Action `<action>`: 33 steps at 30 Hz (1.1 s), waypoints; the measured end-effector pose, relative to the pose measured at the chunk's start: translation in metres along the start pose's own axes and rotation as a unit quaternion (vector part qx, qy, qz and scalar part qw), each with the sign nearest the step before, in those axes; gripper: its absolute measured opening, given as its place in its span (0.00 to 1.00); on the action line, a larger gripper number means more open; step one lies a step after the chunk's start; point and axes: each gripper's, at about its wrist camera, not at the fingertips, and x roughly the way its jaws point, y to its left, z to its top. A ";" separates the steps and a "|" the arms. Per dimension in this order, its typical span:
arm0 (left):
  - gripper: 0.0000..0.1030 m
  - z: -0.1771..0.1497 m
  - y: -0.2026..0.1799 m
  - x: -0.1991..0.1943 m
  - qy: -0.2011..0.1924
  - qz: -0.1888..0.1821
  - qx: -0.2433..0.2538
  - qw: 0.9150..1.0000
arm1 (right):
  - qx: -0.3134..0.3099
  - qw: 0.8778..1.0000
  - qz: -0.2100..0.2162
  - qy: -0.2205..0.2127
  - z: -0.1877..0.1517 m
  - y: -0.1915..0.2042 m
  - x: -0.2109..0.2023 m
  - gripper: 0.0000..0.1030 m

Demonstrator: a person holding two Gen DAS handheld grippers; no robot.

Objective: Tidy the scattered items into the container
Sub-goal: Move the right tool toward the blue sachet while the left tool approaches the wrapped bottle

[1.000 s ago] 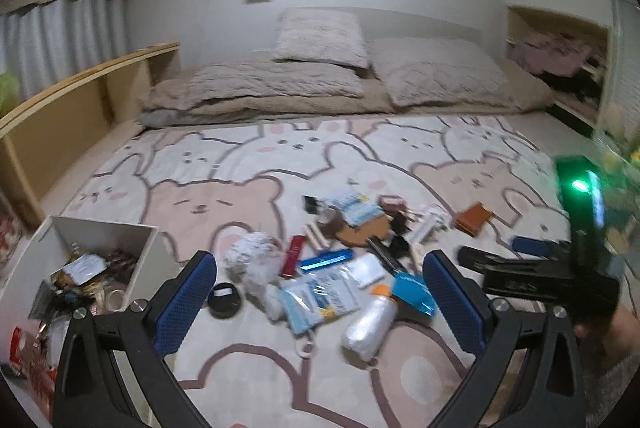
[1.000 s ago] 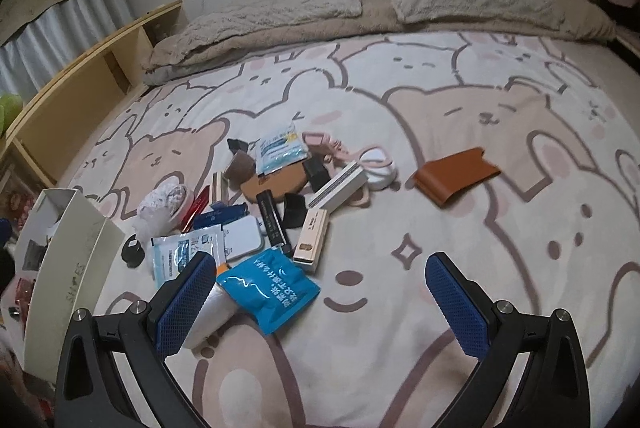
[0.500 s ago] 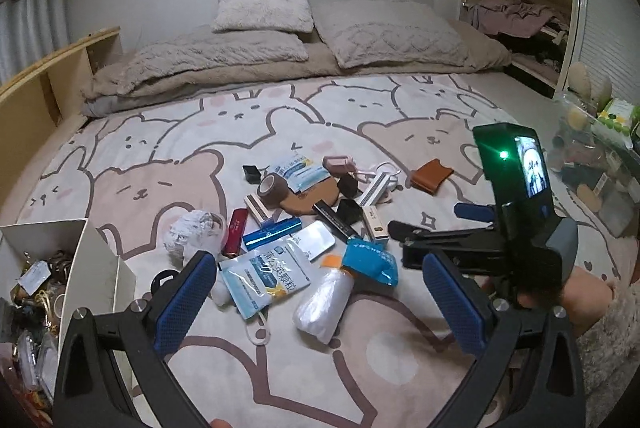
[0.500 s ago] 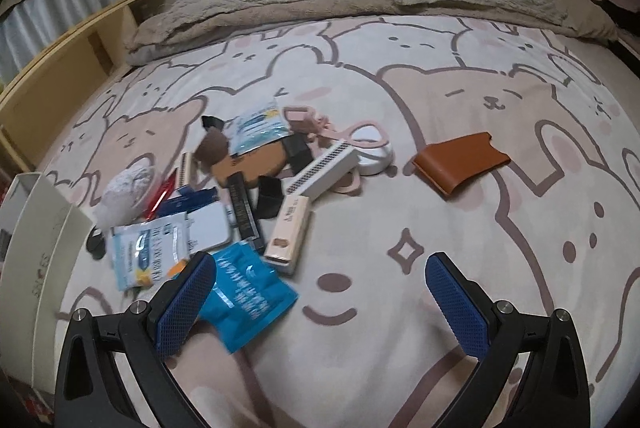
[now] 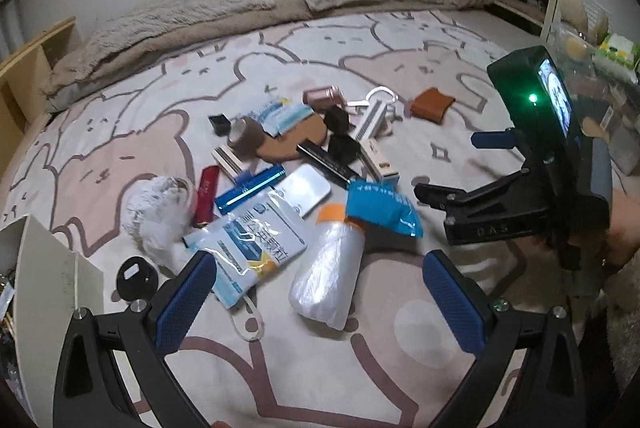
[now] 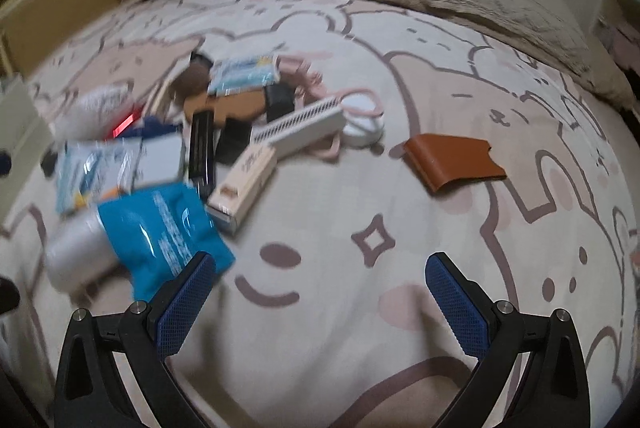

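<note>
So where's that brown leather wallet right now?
The brown wallet lies alone on the bear blanket, right of the pile; nearest is the white round case.

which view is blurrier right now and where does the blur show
Right wrist view: motion blur smears the left of the pile, the blue pouch and white bottle, while the brown leather wallet stays fairly crisp. Left wrist view: sharper overall, only the far bedding soft, with fisheye bending the bed edge; the right gripper's green LED glares.

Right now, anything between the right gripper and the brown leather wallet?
No. In the right wrist view only bare bear-print blanket lies between the open right gripper and the brown wallet. The clutter pile sits off to the left.
</note>
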 end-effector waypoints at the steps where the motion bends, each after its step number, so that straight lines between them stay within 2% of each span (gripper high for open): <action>1: 1.00 0.000 0.000 0.003 0.003 0.002 0.002 1.000 | -0.006 1.000 -0.005 0.005 -0.001 0.000 0.003 1.00; 3: 1.00 -0.002 -0.002 0.009 0.010 0.001 0.008 1.000 | -0.005 1.000 -0.010 0.011 -0.003 -0.002 0.008 1.00; 8: 1.00 -0.004 -0.009 0.024 0.027 0.013 0.036 0.999 | 0.009 0.999 0.007 0.032 -0.007 -0.009 0.021 1.00; 15: 1.00 -0.004 -0.013 0.045 0.047 0.022 0.066 0.997 | 0.001 1.000 0.027 0.014 -0.014 -0.013 0.020 1.00; 19: 1.00 -0.007 -0.017 0.053 0.049 0.036 0.089 0.994 | -0.006 0.999 0.029 0.013 -0.013 -0.012 0.022 1.00; 26: 1.00 -0.012 -0.019 0.066 0.069 0.038 0.108 0.991 | -0.032 0.999 0.029 0.016 -0.009 -0.009 0.015 1.00; 29: 1.00 -0.014 -0.018 0.070 0.071 0.039 0.107 0.991 | -0.036 0.998 0.053 0.023 -0.009 -0.008 0.008 1.00; 33: 1.00 -0.014 -0.016 0.075 0.073 0.038 0.100 0.992 | -0.026 0.997 0.075 -0.003 -0.007 -0.008 -0.006 1.00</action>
